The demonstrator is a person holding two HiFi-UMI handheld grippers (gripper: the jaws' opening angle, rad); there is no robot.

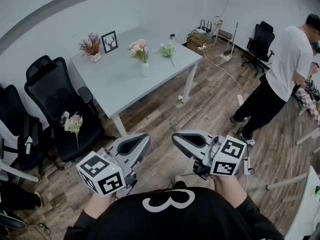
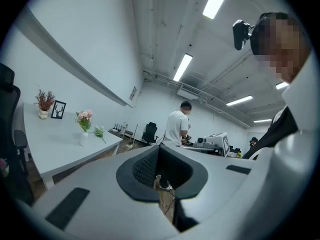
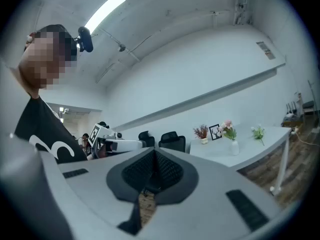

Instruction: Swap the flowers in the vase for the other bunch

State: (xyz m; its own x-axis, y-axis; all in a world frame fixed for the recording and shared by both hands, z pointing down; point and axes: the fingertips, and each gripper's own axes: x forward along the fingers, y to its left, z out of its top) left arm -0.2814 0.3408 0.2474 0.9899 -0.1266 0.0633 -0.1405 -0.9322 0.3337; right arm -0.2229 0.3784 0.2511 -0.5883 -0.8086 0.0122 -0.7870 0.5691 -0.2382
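Wooden flooring runs up to a grey table (image 1: 125, 79) set against the white wall, and everything the task concerns sits there, well away from the person holding the tools. A small white vase (image 1: 145, 68) stands upright near the middle of the table with the pink flowers (image 1: 138, 49) in it. Just beside it, to the right, a loose bunch (image 1: 168, 49) of pale blooms lies flat on the tabletop, apart from the vase. A third bunch (image 1: 74, 124) rests on the seat of a black chair (image 1: 55, 91) at the left (which of the two loose bunches is meant as the replacement, I cannot say, though the one on the table seems likelier).

As I judge it, nothing of the swap is done yet. The pink flowers have to come out of the vase and be set down, and the other bunch has to be picked up and put in stem first.

Both tools are held low and close to the body, over the floor. The left gripper (image 1: 140, 143) has its jaws together with nothing between them, and the right gripper (image 1: 181, 140) is likewise closed and empty.
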